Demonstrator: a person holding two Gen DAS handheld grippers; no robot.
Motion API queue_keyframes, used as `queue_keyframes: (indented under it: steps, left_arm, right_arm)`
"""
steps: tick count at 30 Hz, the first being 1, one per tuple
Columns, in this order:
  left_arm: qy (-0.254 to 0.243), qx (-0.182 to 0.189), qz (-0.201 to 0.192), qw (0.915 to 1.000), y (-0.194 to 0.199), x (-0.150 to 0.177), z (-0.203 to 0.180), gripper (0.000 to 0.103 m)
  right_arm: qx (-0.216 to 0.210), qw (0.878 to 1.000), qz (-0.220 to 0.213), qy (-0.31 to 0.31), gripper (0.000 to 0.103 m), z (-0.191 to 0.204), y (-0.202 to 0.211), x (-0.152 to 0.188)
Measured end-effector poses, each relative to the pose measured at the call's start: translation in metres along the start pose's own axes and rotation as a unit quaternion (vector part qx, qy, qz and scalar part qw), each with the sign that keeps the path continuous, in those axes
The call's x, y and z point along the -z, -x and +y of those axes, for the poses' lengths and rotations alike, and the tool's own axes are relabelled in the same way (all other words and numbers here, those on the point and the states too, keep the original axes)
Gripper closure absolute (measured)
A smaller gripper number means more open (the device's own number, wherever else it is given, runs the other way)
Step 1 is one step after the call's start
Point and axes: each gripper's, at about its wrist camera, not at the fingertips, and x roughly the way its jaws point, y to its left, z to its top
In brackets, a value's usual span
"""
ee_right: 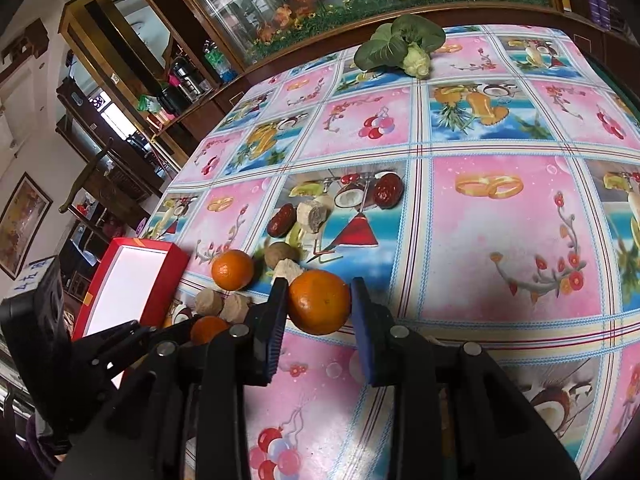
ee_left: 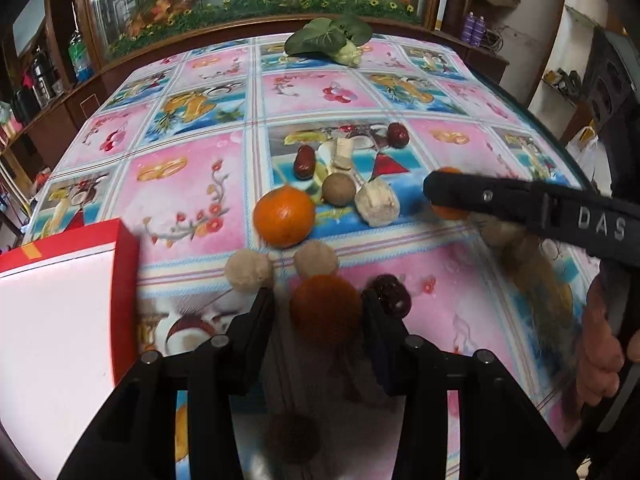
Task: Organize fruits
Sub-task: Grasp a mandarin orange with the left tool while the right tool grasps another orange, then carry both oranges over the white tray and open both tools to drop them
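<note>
Red box [ee_left: 60,300] empty, fruit loose on surface [ee_right: 500,240] right of it; each hand-held gripper, left [ee_left: 320,312] and right [ee_right: 319,302], spread around an orange, neither clearly pinched; sorting barely begun.

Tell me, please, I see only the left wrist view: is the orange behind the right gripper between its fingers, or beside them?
Observer: Between them. In the right wrist view the orange sits between the two fingers of the right gripper.
Operator: Do they press it already?
Observer: The finger on the picture's left meets its side. At the other one I cannot tell contact.
Operator: Is something close behind it?
Observer: Yes, a pale piece lies just beyond it, by that same finger.
</note>
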Motion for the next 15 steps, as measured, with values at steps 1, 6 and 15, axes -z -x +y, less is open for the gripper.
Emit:
queue_keyframes:
  steps: [1,6,15]
  left_arm:
    - [0.004,0.002,-0.002,1.0000,-0.001,-0.002,0.001,0.064]
    - [0.005,0.000,-0.009,0.9999,0.001,0.001,-0.002,0.070]
    - [0.050,0.008,-0.072,0.9961,0.070,0.022,0.021,0.071]
  right_arm:
    - [0.000,1.000,0.000,-0.001,0.070,0.000,0.000,0.000]
    - [-0.001,1.000,0.003,0.003,0.070,0.000,0.000,0.000]
    - [0.001,0.999,-0.016,0.035,0.070,0.010,0.002,0.001]
